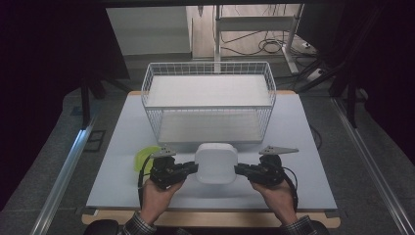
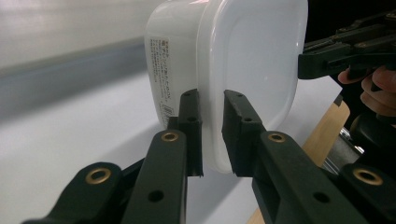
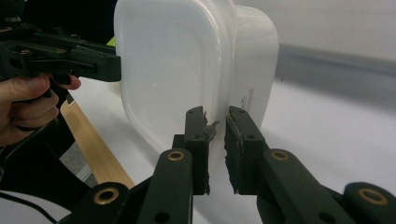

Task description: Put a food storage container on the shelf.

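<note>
High view: a person's two hands enter from the bottom edge of the frame, each holding a black two-jaw gripper. Between them, in the lower centre, is a white plastic container (image 1: 216, 163) with rounded corners and a lid. The left gripper (image 1: 195, 168) is clamped on the container's left edge and the right gripper (image 1: 237, 170) is clamped on its right edge. Both grippers lie roughly level and point inward toward each other. In the left gripper view, its jaws pinch the rim where lid and body meet, at the centre of the frame, and a printed label (image 2: 161, 77) runs down the container's side. In the right gripper view, its jaws pinch the opposite rim the same way. Whether the container touches the pale table (image 1: 122, 166) I cannot tell. A yellow-green object (image 1: 143, 157) lies just left of the left gripper. A white wire basket (image 1: 209, 105) stands beyond the container, in the upper centre
</note>
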`<action>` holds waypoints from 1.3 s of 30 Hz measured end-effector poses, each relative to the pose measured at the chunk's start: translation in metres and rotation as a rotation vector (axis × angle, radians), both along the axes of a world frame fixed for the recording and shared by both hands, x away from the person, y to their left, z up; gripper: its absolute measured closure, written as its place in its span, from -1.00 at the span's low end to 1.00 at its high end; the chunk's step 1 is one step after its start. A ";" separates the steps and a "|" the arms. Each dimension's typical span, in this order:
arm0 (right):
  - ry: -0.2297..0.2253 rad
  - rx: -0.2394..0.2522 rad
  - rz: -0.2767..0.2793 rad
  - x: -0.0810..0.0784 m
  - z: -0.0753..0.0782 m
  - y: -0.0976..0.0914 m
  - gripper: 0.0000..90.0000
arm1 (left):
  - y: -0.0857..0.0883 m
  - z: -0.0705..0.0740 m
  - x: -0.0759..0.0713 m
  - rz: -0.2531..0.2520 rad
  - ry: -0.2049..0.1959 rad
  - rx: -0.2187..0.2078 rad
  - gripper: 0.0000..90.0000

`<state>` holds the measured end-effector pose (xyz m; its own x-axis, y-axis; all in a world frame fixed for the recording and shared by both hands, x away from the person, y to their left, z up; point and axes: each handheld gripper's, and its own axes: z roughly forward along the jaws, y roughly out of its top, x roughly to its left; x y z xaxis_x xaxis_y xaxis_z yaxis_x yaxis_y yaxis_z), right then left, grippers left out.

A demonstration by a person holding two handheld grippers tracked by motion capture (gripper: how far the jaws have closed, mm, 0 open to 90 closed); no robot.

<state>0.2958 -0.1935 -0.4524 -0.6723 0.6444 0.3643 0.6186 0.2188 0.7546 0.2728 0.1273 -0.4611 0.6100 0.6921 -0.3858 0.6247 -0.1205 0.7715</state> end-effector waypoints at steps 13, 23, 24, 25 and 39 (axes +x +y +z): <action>-0.077 0.002 0.003 0.014 0.034 0.007 0.77 | 0.007 0.031 0.013 0.020 -0.058 -0.015 0.75; -0.110 0.006 0.004 0.028 0.058 0.014 0.77 | 0.013 0.055 0.024 0.039 -0.093 -0.025 0.75; -0.118 0.006 0.005 0.029 0.061 0.015 0.77 | 0.013 0.058 0.025 0.041 -0.096 -0.028 0.75; -0.123 0.006 0.007 0.030 0.064 0.016 0.77 | 0.014 0.060 0.026 0.043 -0.099 -0.030 0.75; -0.158 0.034 0.002 0.050 0.098 0.024 0.77 | 0.023 0.093 0.045 0.058 -0.122 -0.044 0.75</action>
<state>0.3457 -0.1692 -0.3549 -0.7242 0.6323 0.2754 0.4910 0.1924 0.8496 0.3175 0.1498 -0.3678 0.6136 0.7115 -0.3424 0.5310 -0.0510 0.8458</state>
